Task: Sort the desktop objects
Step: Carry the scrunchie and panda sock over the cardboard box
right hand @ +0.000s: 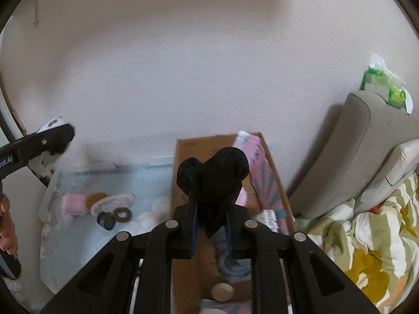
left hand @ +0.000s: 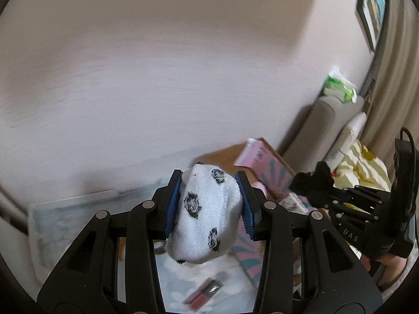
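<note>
the left gripper (left hand: 212, 198) is clamped on a white sock (left hand: 207, 217) with small black curly marks, its blue pads (left hand: 172, 204) pressing both sides of the cloth; the sock bulges up past the fingertips and sags toward the camera below them. it is held in the air in front of a pale wall (left hand: 157, 65), above a light blue mat (left hand: 65, 222) on the desk. a blurred red and black object (left hand: 207, 291) lies on the mat near the bottom of the left wrist view

the right gripper (right hand: 210, 209) is closed on a bunched black sock (right hand: 212, 178), which fills the narrow gap between the fingers and swells into a dark lump above the tips. it hangs over an open cardboard box (right hand: 188, 151) that stands just right of the mat. inside the box, a pink patterned package (right hand: 256, 162) leans against the far right wall, some blue-grey cloth (right hand: 230, 261) lies near the middle, and a round pale object (right hand: 222, 291) sits at the near end

on the mat's left part, in the right wrist view, lie a pink folded piece (right hand: 74, 204), a pale brush with a brown top (right hand: 110, 201), a brown ring (right hand: 123, 214) and a dark round thing (right hand: 106, 221), all close together. cotton pads (right hand: 154, 212) sit near the box's left wall

to the right of the box stands a grey cushion (right hand: 361, 151) with a green and white packet (right hand: 385, 86) on top, and a yellow-green flowered blanket (right hand: 366, 248) spreads in the near right
</note>
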A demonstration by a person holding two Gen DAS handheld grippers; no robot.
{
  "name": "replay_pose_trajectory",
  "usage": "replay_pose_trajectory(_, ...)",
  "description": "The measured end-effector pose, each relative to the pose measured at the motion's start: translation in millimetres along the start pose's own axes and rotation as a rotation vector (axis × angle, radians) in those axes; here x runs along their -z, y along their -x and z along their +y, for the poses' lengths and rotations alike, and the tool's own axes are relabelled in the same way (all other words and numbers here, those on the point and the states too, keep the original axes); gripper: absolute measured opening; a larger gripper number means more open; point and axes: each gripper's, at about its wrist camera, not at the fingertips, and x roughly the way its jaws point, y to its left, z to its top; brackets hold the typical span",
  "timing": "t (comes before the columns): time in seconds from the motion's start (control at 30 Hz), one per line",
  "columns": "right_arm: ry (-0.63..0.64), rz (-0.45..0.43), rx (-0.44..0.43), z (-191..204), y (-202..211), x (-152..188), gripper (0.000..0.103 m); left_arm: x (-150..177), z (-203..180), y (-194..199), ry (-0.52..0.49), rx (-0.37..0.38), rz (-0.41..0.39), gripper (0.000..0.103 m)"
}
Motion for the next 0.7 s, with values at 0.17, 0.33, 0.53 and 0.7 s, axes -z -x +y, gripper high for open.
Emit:
replay_pose_trajectory(0.17, -0.006, 0.037, -0.007, -26, -9, 8, 0.016, 0, -39, -42, -0.041, 0.032, 0.05, 0.037)
replay_pose_trajectory(0.33, -0.022, 0.069, -0.019, -49, -19, 19, 0.016, 1, -67, -86, -0.063, 0.044, 0.105, 0.037)
replay_pose_trajectory(0.53, -0.046, 0.123, -0.04, -70, -34, 33, 0.016, 6, -82, -128, -0.064, 0.047, 0.163, 0.037)
replay_pose_trajectory(0.7, -0.063, 0.147, -0.064, -78, -43, 39, 0.016, 6, -91, -153, -0.078, 0.043, 0.199, 0.037)
